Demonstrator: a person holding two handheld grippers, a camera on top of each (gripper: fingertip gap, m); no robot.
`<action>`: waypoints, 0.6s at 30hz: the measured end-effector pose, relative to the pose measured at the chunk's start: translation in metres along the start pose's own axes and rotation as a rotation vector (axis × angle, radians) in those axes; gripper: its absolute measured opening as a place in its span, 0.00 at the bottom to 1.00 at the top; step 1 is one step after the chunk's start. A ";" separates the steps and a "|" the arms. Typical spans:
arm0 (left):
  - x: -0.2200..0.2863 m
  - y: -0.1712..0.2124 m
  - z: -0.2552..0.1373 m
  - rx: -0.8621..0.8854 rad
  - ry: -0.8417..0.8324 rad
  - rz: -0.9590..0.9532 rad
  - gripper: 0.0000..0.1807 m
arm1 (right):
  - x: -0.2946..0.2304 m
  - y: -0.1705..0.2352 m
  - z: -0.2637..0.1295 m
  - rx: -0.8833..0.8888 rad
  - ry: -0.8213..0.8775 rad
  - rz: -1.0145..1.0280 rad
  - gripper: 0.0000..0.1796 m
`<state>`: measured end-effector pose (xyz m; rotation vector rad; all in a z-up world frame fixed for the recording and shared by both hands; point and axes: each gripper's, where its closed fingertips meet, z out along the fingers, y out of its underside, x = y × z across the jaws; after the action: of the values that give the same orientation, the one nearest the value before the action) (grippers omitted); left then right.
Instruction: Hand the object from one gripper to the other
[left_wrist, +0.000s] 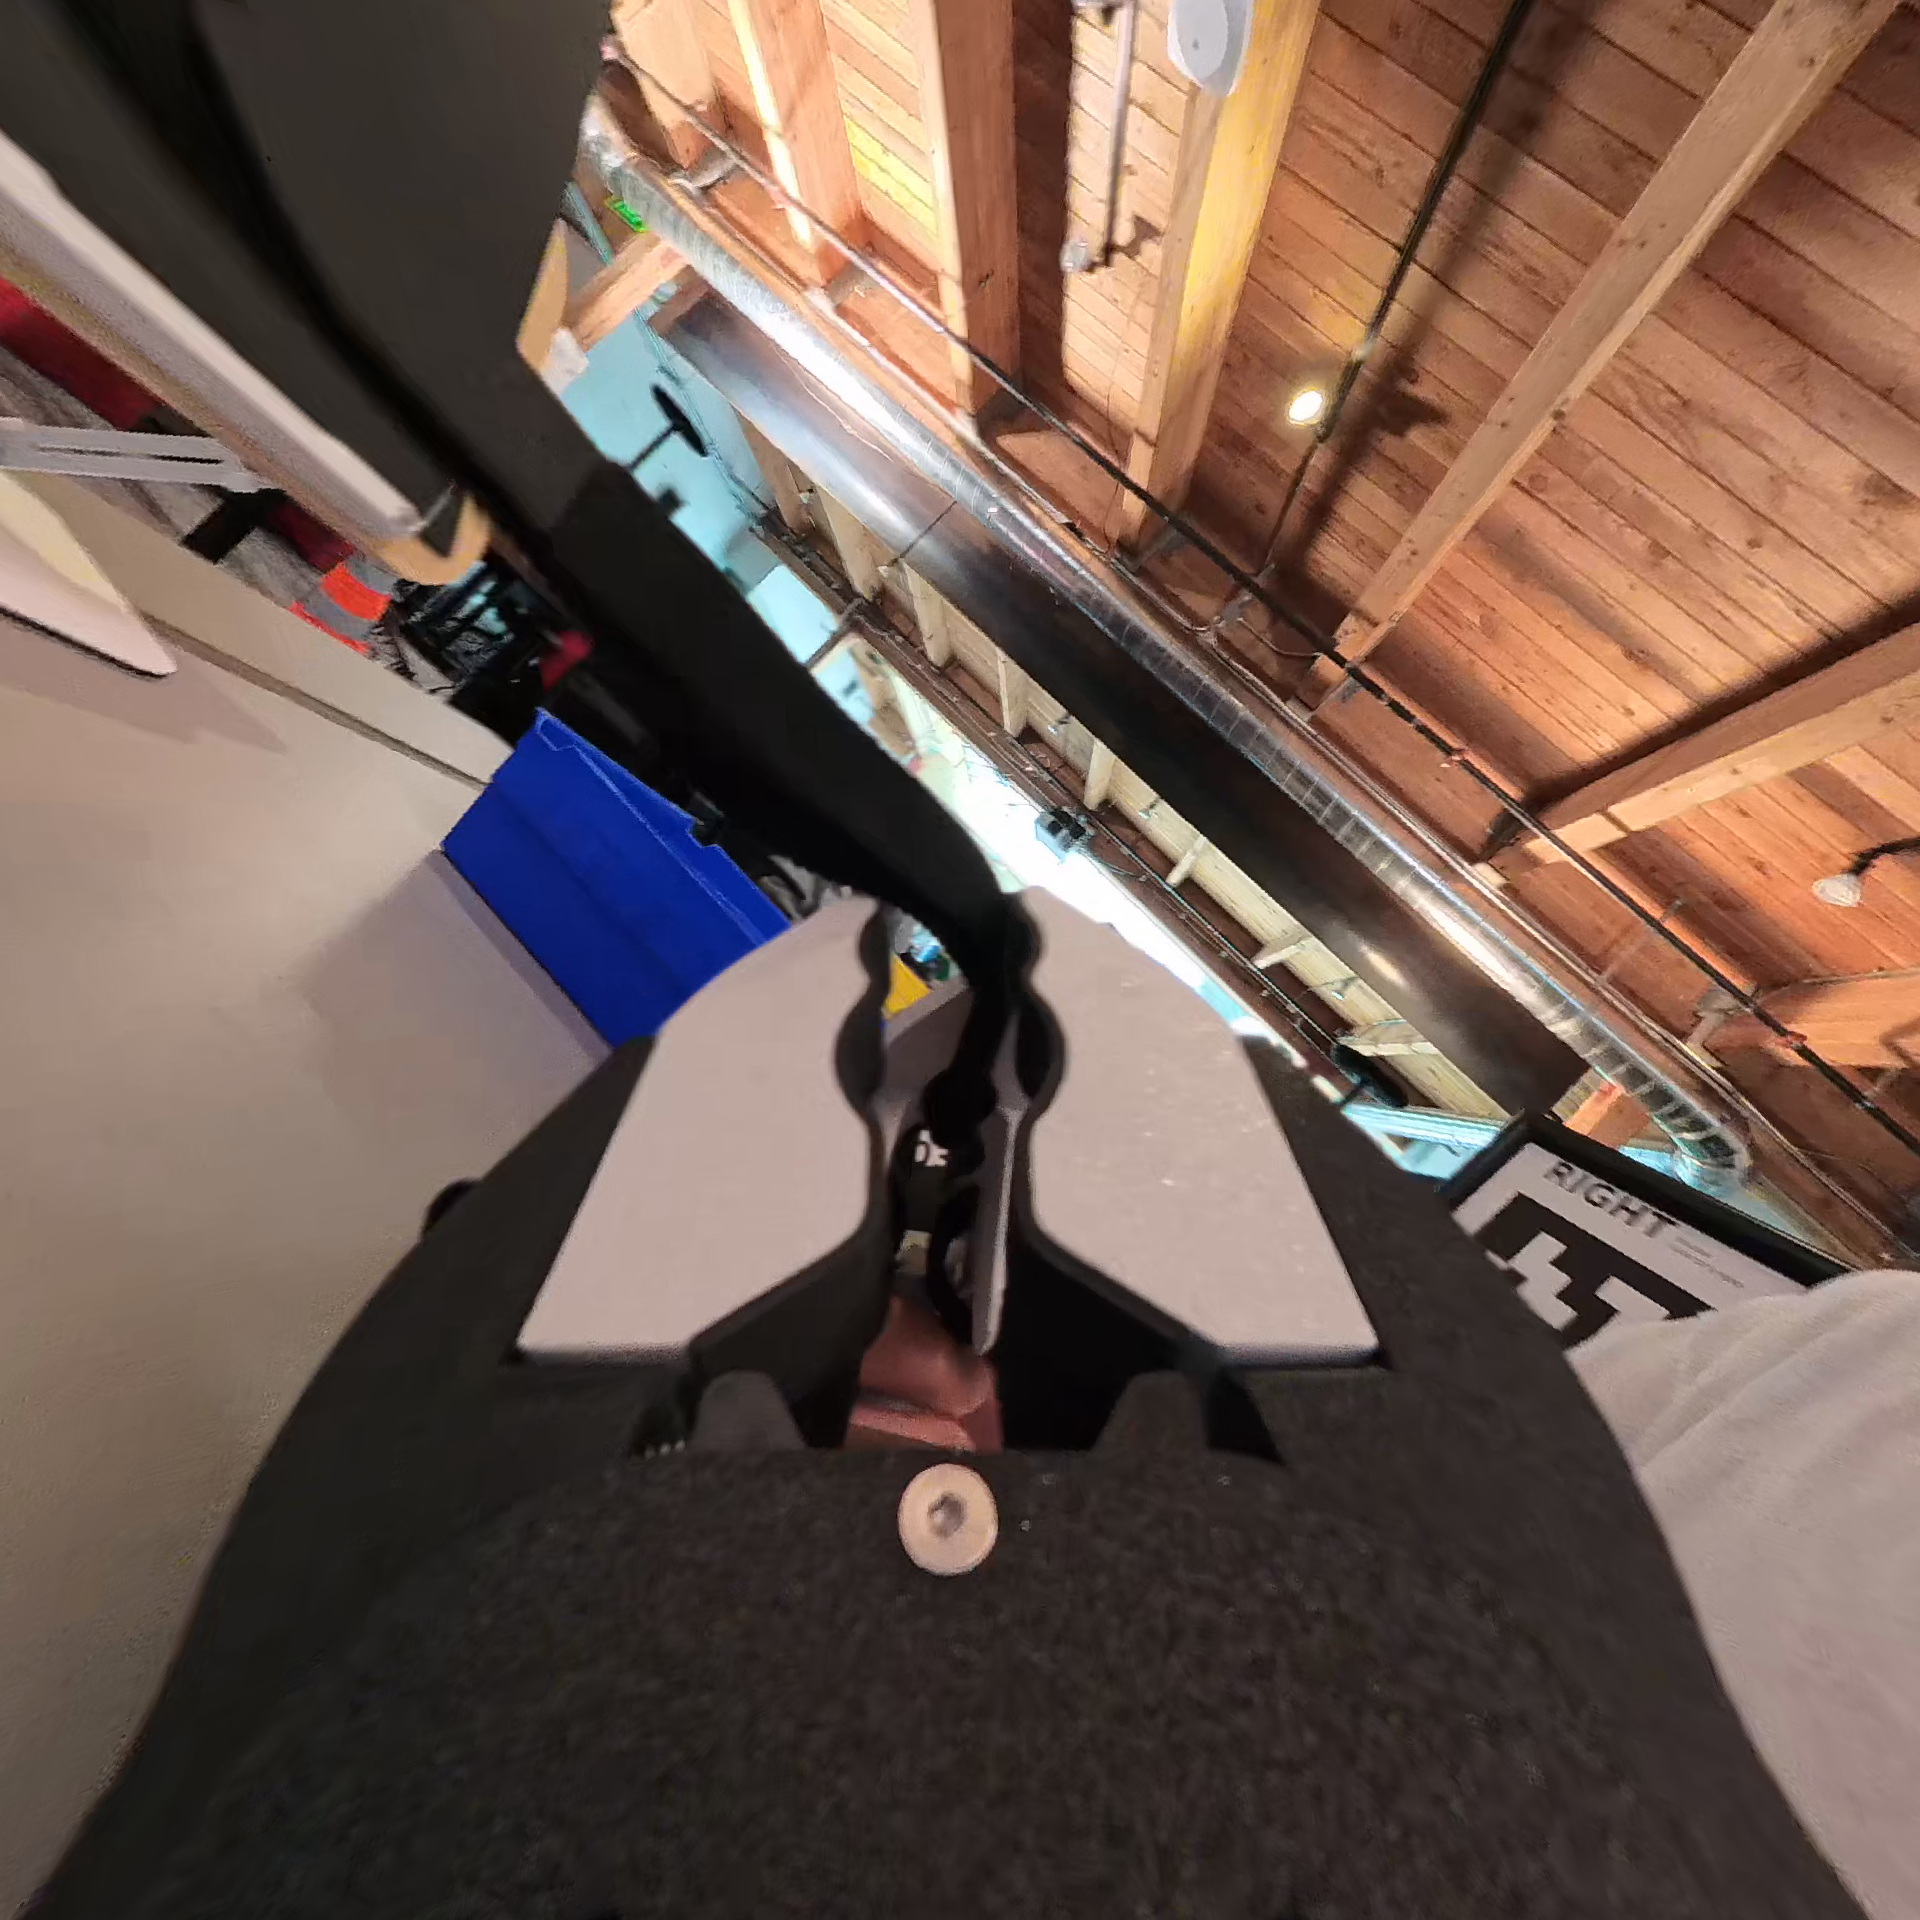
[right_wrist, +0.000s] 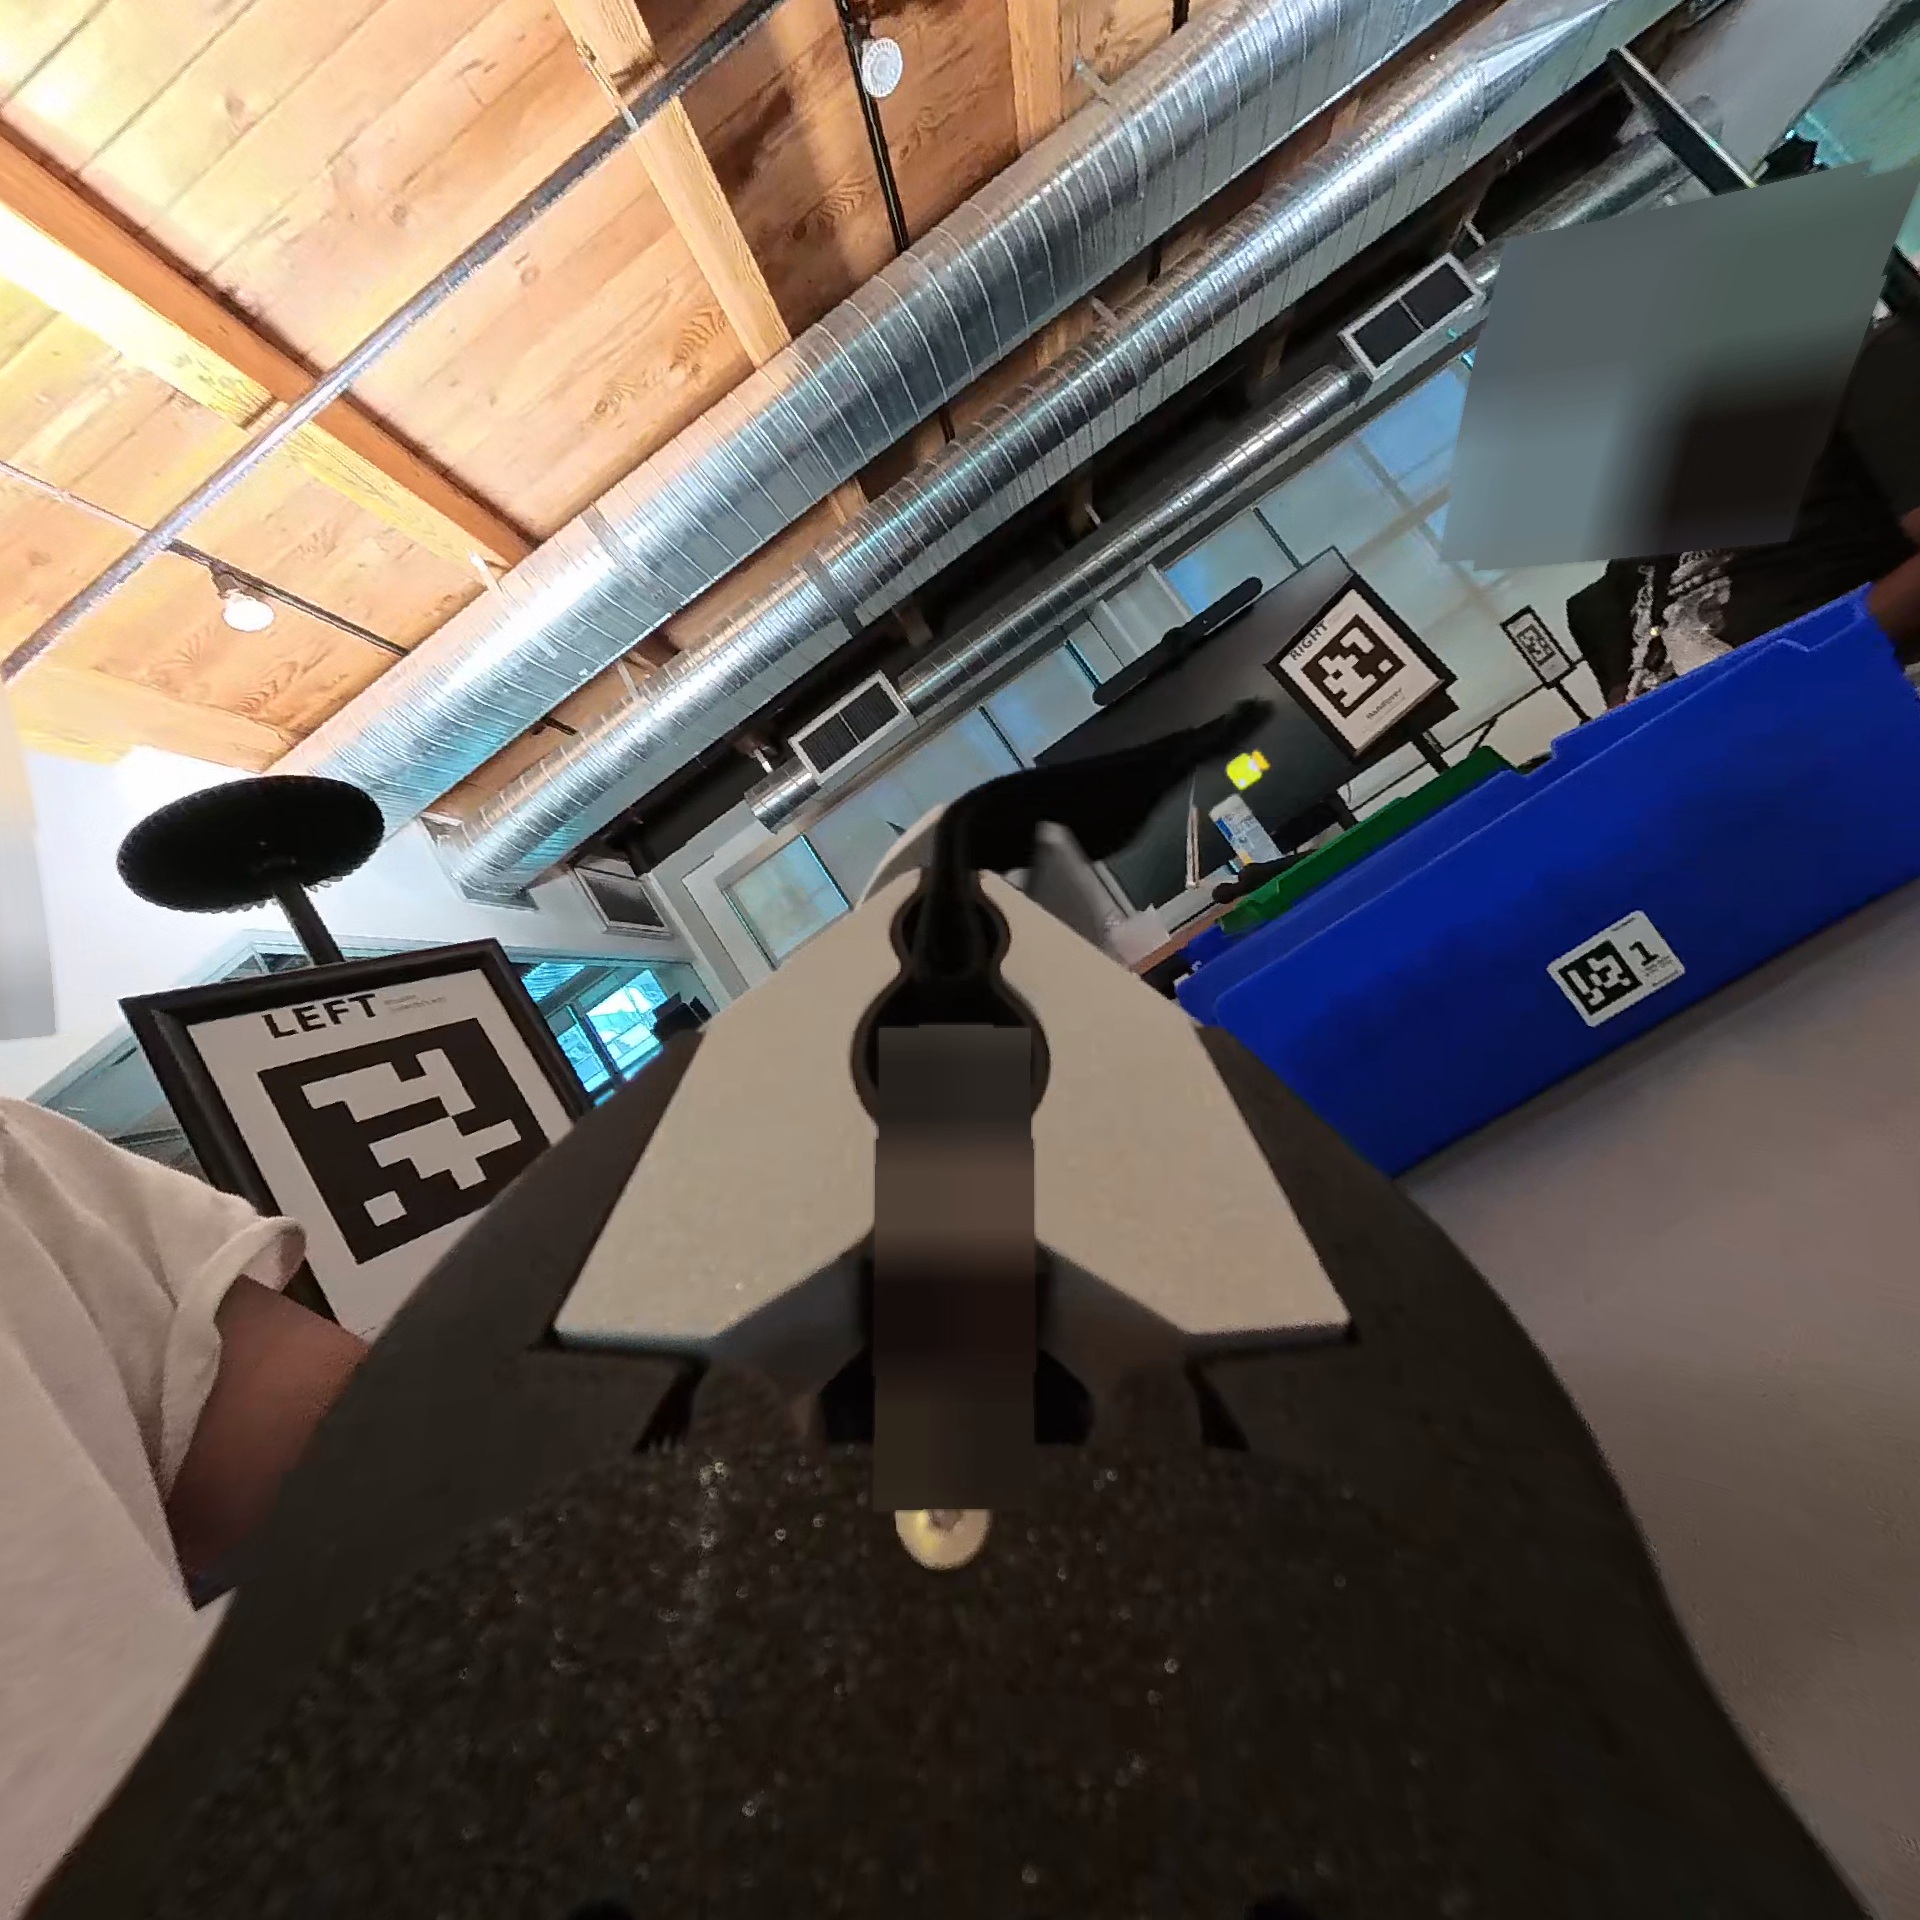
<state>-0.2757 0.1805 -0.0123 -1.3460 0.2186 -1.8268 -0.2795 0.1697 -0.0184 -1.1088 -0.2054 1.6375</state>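
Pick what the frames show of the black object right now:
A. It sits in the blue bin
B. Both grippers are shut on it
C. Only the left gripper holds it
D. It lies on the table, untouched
B: the left gripper and the right gripper each pinch part of the black object between their closed fingers.

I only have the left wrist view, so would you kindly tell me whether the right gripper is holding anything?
Observer: Yes, the right gripper is shut on a thin black object that sticks out past its tips.
Operator: Which way does the free end point?
Observer: It bends toward the blue bin, on the right of that view.
Operator: Is anything on the bin?
Observer: A white sticker with a black square pattern is on its side wall.
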 end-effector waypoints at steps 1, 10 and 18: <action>0.003 0.001 0.000 -0.003 0.020 0.000 0.04 | 0.002 0.001 -0.001 0.002 0.006 0.013 0.03; 0.003 0.001 -0.005 -0.120 0.001 0.068 0.02 | -0.001 0.012 0.000 -0.133 0.012 -0.014 0.12; -0.015 0.016 -0.040 -0.567 -0.135 0.413 0.02 | 0.007 -0.013 -0.028 -0.535 0.089 -0.521 0.22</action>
<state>-0.3002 0.1682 -0.0485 -1.6453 0.9242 -1.3635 -0.2501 0.1693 -0.0294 -1.3762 -0.8379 1.0836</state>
